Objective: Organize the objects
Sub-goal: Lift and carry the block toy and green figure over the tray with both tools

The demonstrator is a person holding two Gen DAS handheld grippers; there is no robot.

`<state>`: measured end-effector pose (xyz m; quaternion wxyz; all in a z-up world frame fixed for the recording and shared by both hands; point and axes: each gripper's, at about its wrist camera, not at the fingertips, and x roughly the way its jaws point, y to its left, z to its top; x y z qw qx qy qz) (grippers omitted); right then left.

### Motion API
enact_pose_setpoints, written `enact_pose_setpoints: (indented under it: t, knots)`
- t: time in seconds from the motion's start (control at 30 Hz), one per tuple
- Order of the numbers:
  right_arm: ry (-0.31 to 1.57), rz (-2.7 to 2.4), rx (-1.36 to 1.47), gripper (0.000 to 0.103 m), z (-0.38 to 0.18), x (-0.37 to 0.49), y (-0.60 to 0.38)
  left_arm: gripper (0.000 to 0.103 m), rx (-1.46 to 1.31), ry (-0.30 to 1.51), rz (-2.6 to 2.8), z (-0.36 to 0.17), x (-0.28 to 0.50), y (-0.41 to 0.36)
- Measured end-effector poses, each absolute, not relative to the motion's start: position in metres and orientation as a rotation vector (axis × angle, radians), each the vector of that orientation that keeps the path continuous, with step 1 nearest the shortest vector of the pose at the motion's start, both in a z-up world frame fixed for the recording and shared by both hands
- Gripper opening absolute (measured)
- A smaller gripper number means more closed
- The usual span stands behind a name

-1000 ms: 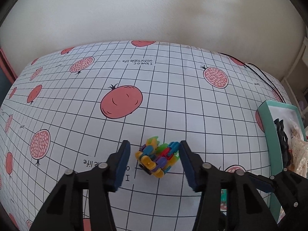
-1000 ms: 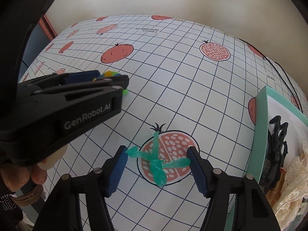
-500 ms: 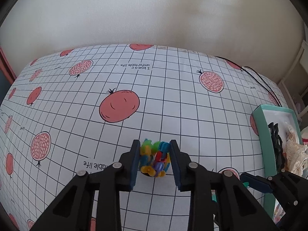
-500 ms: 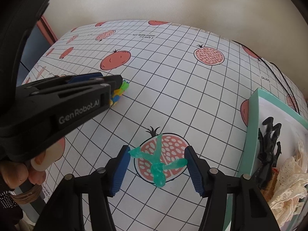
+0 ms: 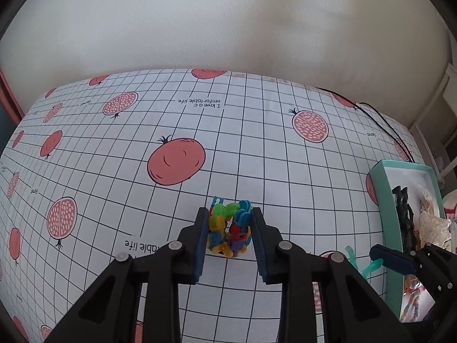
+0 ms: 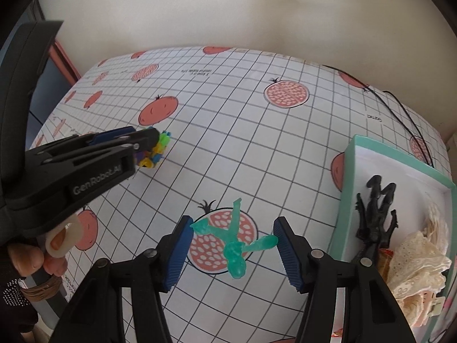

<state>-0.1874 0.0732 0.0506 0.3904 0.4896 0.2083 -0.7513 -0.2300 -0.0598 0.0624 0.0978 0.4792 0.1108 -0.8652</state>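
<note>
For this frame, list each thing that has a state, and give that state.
Left gripper: shut on the multicolored clip bundle.
Right gripper: open, straddling the teal clip, not gripping.
Multicolored clip bundle: squeezed between the pads, at the tablecloth.
Teal clip: lying flat on the tablecloth.
Teal box: open, lidless, holding a black clip and lace fabric.

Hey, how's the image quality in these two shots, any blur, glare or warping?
Left wrist view: sharp, heavy fisheye bending the tablecloth grid, dark corners, soft shadow under the multicolored clip bundle. Right wrist view: same warping, the teal clip crisp, no strong glare, wall evenly lit.
</note>
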Motion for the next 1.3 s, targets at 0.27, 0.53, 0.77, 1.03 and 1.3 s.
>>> enact_pose_setpoints:
  t: [0.27, 0.53, 0.77, 1.03, 1.3]
  knots:
    - [0.483, -1.965, 1.200, 0.061, 0.075, -0.197, 0.088, 0.030, 1.343, 0.335, -2.600, 0.088, -0.228, -0.059]
    - [0.420, -2.049, 1.177, 0.061, 0.099, -0.219, 0.126, 0.030, 1.232, 0.314, -2.698, 0.127, -0.228, -0.033]
    - [0.338, -2.138, 1.187, 0.061, 0.116, -0.245, 0.175, 0.030, 1.184, 0.289, -2.807, 0.154, -0.231, 0.011]
    - [0.282, -2.229, 1.204, 0.061, 0.126, -0.268, 0.232, 0.030, 1.185, 0.159, -2.945, 0.172, -0.235, 0.087]
    - [0.239, -2.298, 1.226, 0.061, 0.129, -0.284, 0.281, 0.030, 1.219, 0.128, -3.035, 0.177, -0.235, 0.141]
